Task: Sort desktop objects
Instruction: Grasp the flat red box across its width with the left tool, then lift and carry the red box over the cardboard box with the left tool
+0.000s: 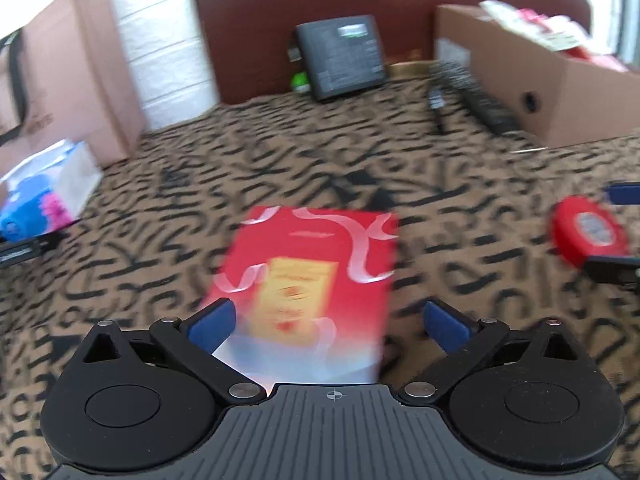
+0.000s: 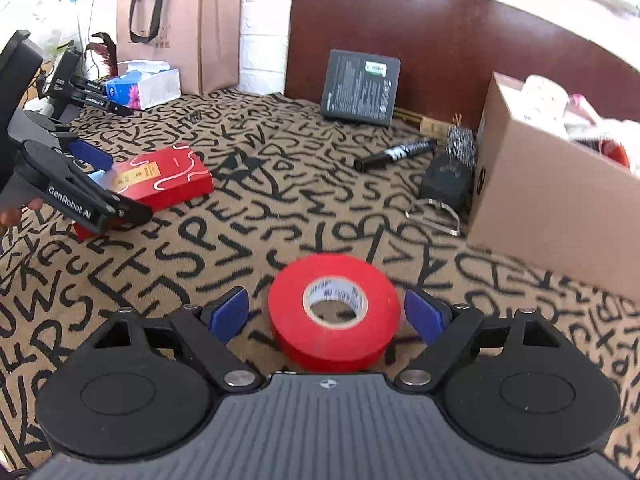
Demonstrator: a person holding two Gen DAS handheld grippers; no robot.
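The left gripper (image 1: 327,322) stands released, jaws spread wide. The red box (image 1: 316,280) lies flat on the lettered cloth (image 1: 160,208) between them; the left pad (image 1: 212,322) overlaps its near corner, though blur hides whether it touches, and the right pad sits clear of its edge.

The right gripper (image 2: 326,314) is also released. The red tape roll (image 2: 334,306) lies flat between its jaws, with a gap to each pad (image 2: 228,312).

Ahead and right of those jaws stands an open cardboard box (image 2: 552,196) holding white and pink items, too blurred to name. Just left of it lie a marker (image 2: 394,154) and a dark pouch (image 2: 446,180). Far ahead a black box (image 2: 360,88) leans on the brown board (image 2: 460,32). Ahead to the left are a paper bag (image 2: 192,28) and a tissue pack (image 2: 142,86).
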